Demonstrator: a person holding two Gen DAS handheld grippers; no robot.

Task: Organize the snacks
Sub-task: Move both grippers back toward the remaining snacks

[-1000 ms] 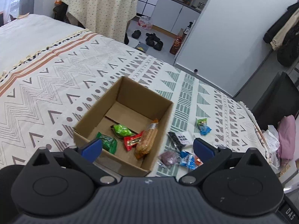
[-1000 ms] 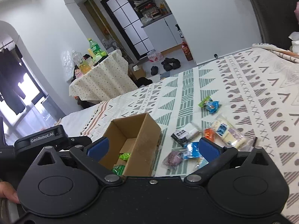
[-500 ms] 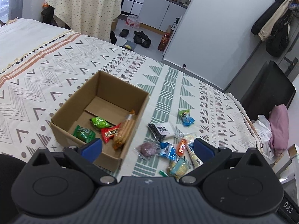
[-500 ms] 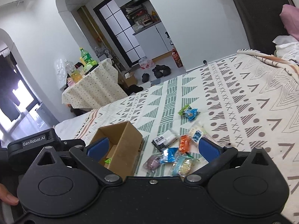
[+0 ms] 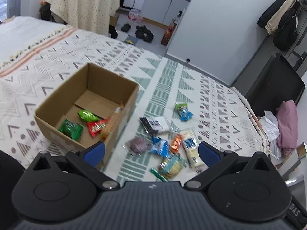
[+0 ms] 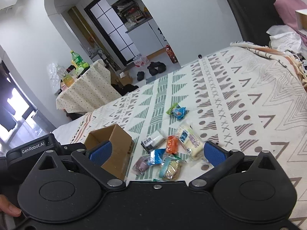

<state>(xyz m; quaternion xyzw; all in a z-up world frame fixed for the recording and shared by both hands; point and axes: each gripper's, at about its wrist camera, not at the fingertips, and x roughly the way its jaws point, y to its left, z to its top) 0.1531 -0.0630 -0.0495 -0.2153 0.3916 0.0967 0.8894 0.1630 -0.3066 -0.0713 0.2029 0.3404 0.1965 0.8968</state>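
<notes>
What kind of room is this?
Probably a small studio flat: a bed with a patterned bedspread, a kitchen nook beyond, and coats hanging on the wall.

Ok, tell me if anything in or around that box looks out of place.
One long orange packet in the cardboard box leans up against the wall with its end poking over the rim, while the other packets lie flat. A blue-green packet lies apart from the pile on the bedspread.
</notes>
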